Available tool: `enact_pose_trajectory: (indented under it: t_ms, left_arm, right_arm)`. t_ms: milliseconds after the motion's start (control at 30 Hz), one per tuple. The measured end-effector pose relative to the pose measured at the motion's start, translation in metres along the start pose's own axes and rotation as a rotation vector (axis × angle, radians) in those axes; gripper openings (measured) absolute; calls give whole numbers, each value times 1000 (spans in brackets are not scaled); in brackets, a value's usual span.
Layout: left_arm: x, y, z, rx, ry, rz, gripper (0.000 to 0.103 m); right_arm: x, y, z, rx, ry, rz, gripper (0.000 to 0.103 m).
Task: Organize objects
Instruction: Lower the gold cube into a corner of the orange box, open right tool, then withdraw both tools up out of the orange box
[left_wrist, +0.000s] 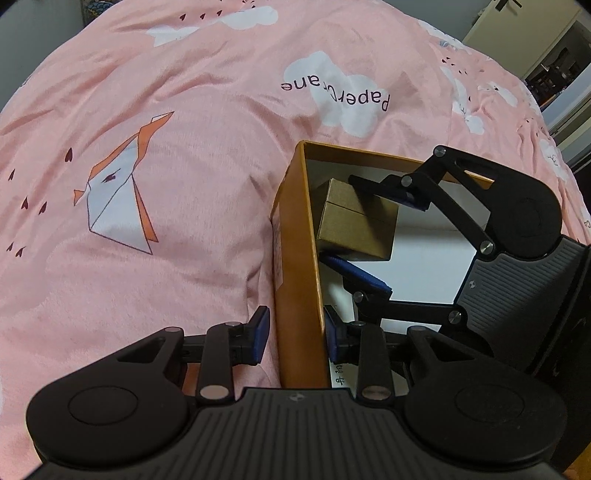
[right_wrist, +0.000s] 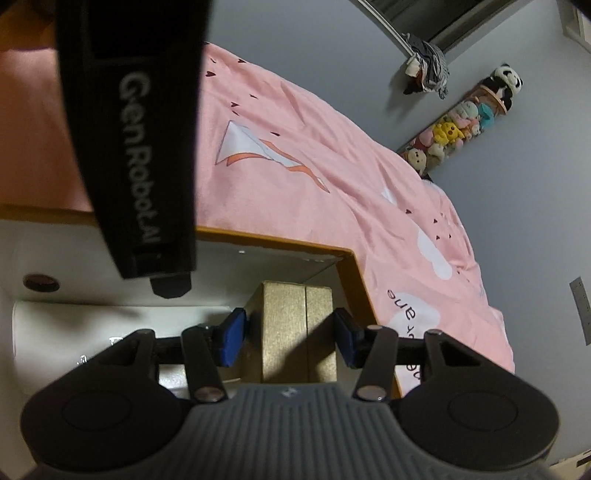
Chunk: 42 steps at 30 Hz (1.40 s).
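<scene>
Small gold-brown cardboard box (left_wrist: 356, 221) with a lid seam, between the parted right claw (right_wrist: 291, 341); left claw (left_wrist: 297, 334) astride the orange box wall (left_wrist: 295, 266).

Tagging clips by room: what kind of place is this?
Most likely a bedroom. A pink quilt printed with paper cranes covers what looks like a bed, a hanging rack of plush toys lines the grey wall, and an orange storage box rests on the bedding.

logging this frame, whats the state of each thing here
orange box: open-topped, on the pink bedspread
small brown box: closed, inside the orange box, between the right gripper's pads
left gripper: straddles the orange box's wall, contact unclear
right gripper: around the small brown box, grip unclear
</scene>
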<state>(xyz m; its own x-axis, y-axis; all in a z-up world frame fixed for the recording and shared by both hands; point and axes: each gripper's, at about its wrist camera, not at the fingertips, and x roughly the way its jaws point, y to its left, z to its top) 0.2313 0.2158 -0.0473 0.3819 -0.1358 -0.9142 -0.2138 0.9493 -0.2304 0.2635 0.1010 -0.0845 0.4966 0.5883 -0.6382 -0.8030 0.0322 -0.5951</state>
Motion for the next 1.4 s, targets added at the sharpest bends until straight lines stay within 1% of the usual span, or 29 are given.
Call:
enact_pose_trajectory:
  t_ms: [200, 233, 333, 433, 500, 533, 567, 600, 667, 700, 733, 767, 833, 933, 967, 1000, 1067, 1200, 1267, 1333, 1400]
  left_arm:
    - [1, 0, -1, -2, 3, 1, 36]
    - [0, 0, -1, -3, 4, 0, 36]
    - [0, 0, -1, -1, 4, 1, 37]
    - [0, 0, -1, -2, 6, -1, 37]
    - [0, 0, -1, -2, 6, -1, 37]
    - [0, 0, -1, -2, 6, -1, 37]
    - [0, 0, -1, 0, 6, 0, 37]
    - [0, 0, -1, 2, 6, 0, 37]
    - [0, 0, -1, 5, 9, 1, 37]
    - [0, 0, -1, 8, 11, 2, 36]
    - [0, 0, -1, 11, 11, 2, 36]
    - [0, -1, -1, 14, 12, -2, 35]
    - [0, -1, -2, 19, 15, -6, 33]
    - [0, -1, -2, 21, 16, -6, 33]
    - [0, 0, -2, 17, 17, -5, 33]
    - [0, 1, -2, 13, 18, -9, 33]
    - [0, 1, -2, 6, 17, -20, 33]
    - [-3, 1, -2, 7, 6, -23, 33]
    - [-4, 2, -2, 3, 5, -28, 33]
    - [-4, 3, -1, 0, 3, -28, 33]
    - [-4, 3, -1, -2, 2, -27, 33]
  right_arm:
    - [-3, 3, -1, 12, 38, -40, 56]
    - [-4, 2, -3, 30, 48, -37, 59]
    - [-4, -6, -9, 122, 91, -35, 62]
    - [-3, -17, -19, 285, 150, 10, 61]
    - [-2, -27, -28, 421, 178, 73, 59]
    - [-1, -31, -31, 481, 186, 101, 52]
    - [0, -35, -35, 542, 193, 127, 49]
    - [4, -41, -38, 609, 198, 153, 47]
    - [-7, -27, -47, 677, 199, 173, 47]
    - [-2, -30, -45, 691, 201, 175, 48]
    - [3, -31, -43, 695, 201, 171, 41]
    - [7, -28, -41, 694, 202, 155, 39]
    - [9, -24, -38, 678, 201, 153, 35]
    - [9, -14, -27, 560, 177, 114, 32]
    - [10, -14, -23, 535, 184, 105, 32]
    - [10, -14, -23, 537, 191, 105, 32]
    - [11, -20, -25, 579, 197, 126, 32]
    - [11, -36, -36, 720, 208, 182, 33]
    - [10, -39, -41, 761, 207, 202, 33]
    - [13, -41, -44, 804, 206, 220, 28]
    - [13, -42, -45, 835, 200, 233, 27]
